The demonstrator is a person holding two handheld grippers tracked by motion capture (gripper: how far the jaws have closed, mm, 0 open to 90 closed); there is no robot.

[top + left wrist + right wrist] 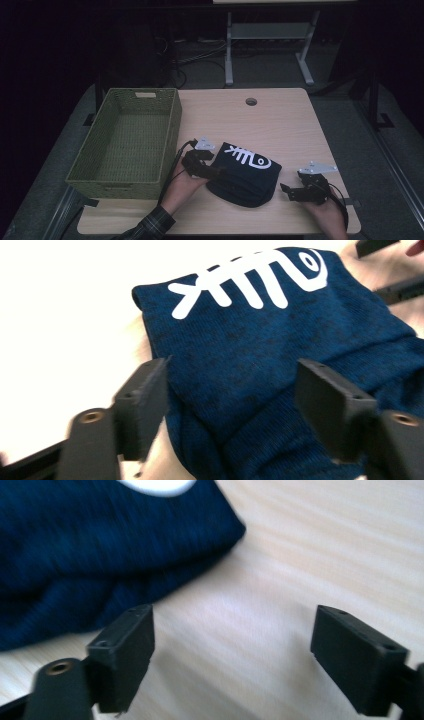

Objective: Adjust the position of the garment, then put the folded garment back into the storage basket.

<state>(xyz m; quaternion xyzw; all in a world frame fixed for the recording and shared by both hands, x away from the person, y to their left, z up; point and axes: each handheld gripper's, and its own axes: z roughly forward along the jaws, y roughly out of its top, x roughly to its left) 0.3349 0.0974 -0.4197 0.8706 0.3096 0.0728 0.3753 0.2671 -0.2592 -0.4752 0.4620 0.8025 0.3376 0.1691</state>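
Your left tool (218, 171) hung spread over the folded blue garment (245, 175); your right tool (286, 191) gaped beside it on the bench (280, 120).

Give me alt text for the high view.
A folded dark blue garment with a white fish-bone print lies on a wooden table, between the open left gripper at its edge and the open right gripper beside it. A green woven basket stands left.
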